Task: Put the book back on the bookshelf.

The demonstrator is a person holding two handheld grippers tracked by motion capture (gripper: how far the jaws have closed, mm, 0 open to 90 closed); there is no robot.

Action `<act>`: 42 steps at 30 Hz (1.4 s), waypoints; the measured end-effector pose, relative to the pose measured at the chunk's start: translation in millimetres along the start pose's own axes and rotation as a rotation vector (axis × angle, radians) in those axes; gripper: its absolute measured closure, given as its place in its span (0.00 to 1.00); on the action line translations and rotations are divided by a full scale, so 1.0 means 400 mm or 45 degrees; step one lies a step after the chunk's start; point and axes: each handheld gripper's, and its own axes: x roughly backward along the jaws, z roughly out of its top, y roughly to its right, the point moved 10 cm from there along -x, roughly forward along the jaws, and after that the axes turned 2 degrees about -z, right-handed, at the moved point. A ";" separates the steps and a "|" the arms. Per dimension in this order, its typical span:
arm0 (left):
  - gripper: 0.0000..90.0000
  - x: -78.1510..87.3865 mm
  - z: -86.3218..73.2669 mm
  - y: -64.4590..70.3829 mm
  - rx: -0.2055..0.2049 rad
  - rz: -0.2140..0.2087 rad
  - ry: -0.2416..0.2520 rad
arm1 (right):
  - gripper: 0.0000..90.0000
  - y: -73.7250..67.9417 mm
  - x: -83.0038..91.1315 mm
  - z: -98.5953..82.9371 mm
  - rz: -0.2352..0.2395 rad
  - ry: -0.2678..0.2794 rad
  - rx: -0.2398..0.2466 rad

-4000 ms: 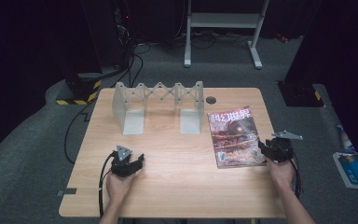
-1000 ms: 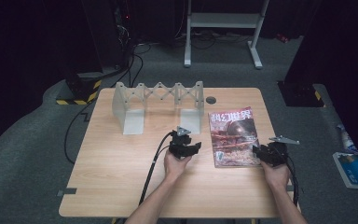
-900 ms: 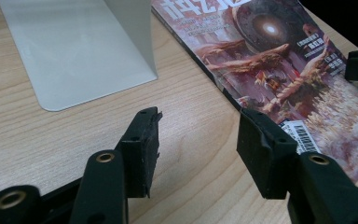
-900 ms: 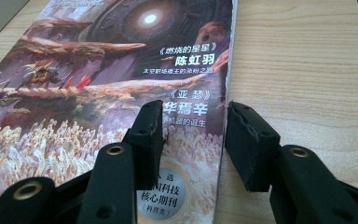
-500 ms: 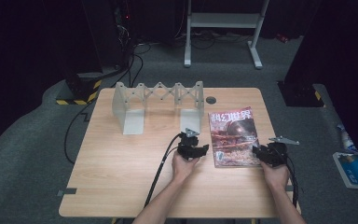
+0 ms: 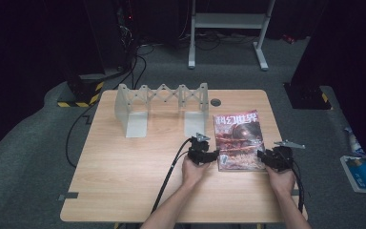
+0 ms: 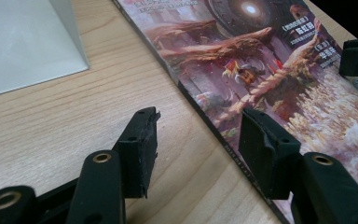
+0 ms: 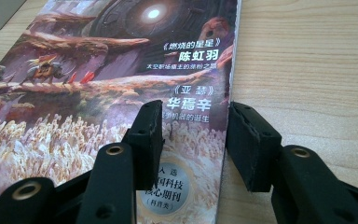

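Grey folding rack [image 6: 162,107] at the desk's [image 6: 124,186] back left, left gripper [image 6: 203,153] with jaws spread astride the magazine's [image 6: 237,138] left edge, magazine lying flat right of centre, right gripper [image 6: 275,158] with jaws spread astride its right edge.

I've got bare worktop [image 6: 124,171] left of my left tongs [image 6: 210,153], wide open for a pass. The magazine [image 6: 237,138] lies flat between both tongs; its spine edge runs through the gap of the left tongs, its outer edge through the gap of my right tongs [image 6: 265,160]. The grey folding rack [image 6: 159,102] stands at the far edge and blocks a straight push forward; its white end plate [image 7: 23,42] is near the magazine's far corner. A narrow worktop strip stays free right of the magazine
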 end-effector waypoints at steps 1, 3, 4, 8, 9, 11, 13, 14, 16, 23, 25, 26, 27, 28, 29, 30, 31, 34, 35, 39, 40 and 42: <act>0.53 -0.002 0.001 0.004 0.002 -0.007 0.002 | 0.62 -0.001 0.000 0.000 0.000 0.000 0.000; 0.53 -0.007 0.001 0.010 -0.012 -0.012 0.003 | 0.62 -0.002 0.001 -0.001 -0.001 -0.001 -0.002; 0.53 -0.009 0.002 0.013 -0.015 -0.015 0.004 | 0.62 -0.003 0.001 -0.001 -0.002 -0.001 0.000; 0.55 -0.015 0.005 0.016 -0.014 -0.006 0.007 | 0.62 -0.006 0.002 -0.002 -0.002 -0.005 0.000; 0.55 -0.017 0.006 0.018 -0.019 -0.004 0.007 | 0.62 -0.008 0.002 -0.003 0.000 -0.006 0.000; 0.56 -0.021 0.007 0.023 -0.042 0.002 -0.001 | 0.62 -0.009 0.003 -0.004 0.000 -0.008 0.001; 0.56 -0.027 0.009 0.031 -0.061 -0.001 -0.014 | 0.62 -0.012 0.003 -0.005 0.002 -0.008 0.001; 0.56 -0.030 0.010 0.036 -0.064 -0.008 -0.020 | 0.62 -0.013 0.003 -0.005 0.002 -0.008 0.001; 0.56 -0.036 0.012 0.042 -0.084 -0.010 -0.029 | 0.62 -0.015 0.004 -0.006 0.005 -0.010 0.003; 0.61 -0.039 0.017 0.035 -0.048 0.022 -0.021 | 0.62 -0.019 0.006 -0.009 0.002 -0.007 0.000; 0.63 -0.039 0.018 0.032 -0.039 0.033 -0.018 | 0.62 -0.021 0.007 -0.010 -0.005 -0.014 -0.004; 0.64 -0.038 0.019 0.030 -0.026 0.033 -0.019 | 0.62 -0.022 0.008 -0.010 -0.008 -0.019 -0.006; 0.65 -0.038 0.019 0.028 -0.017 0.031 -0.019 | 0.62 -0.022 0.008 -0.011 -0.008 -0.024 -0.010; 0.67 -0.037 0.019 0.026 -0.003 0.029 -0.022 | 0.62 -0.022 0.009 -0.011 -0.009 -0.028 -0.012; 0.69 -0.037 0.019 0.025 0.011 0.020 -0.024 | 0.62 -0.022 0.009 -0.011 -0.011 -0.028 -0.012; 0.70 -0.036 0.019 0.022 0.016 0.020 -0.026 | 0.62 -0.023 0.009 -0.011 -0.012 -0.027 -0.012; 0.71 -0.035 0.019 0.021 0.017 0.014 -0.030 | 0.62 -0.023 0.010 -0.012 -0.013 -0.027 -0.013; 0.73 -0.033 0.018 0.021 0.003 0.019 -0.033 | 0.62 -0.025 0.012 -0.015 -0.016 -0.027 -0.018; 0.73 -0.033 0.017 0.022 -0.012 0.024 -0.036 | 0.62 -0.026 0.013 -0.016 -0.017 -0.024 -0.018; 0.73 -0.030 0.015 0.022 -0.024 0.027 -0.049 | 0.62 -0.031 0.017 -0.020 -0.016 -0.034 -0.019; 0.73 -0.029 0.014 0.022 -0.028 0.029 -0.050 | 0.63 -0.031 0.018 -0.021 -0.013 -0.036 -0.017; 0.73 -0.027 0.013 0.022 -0.033 0.029 -0.056 | 0.63 -0.033 0.021 -0.024 -0.010 -0.034 -0.016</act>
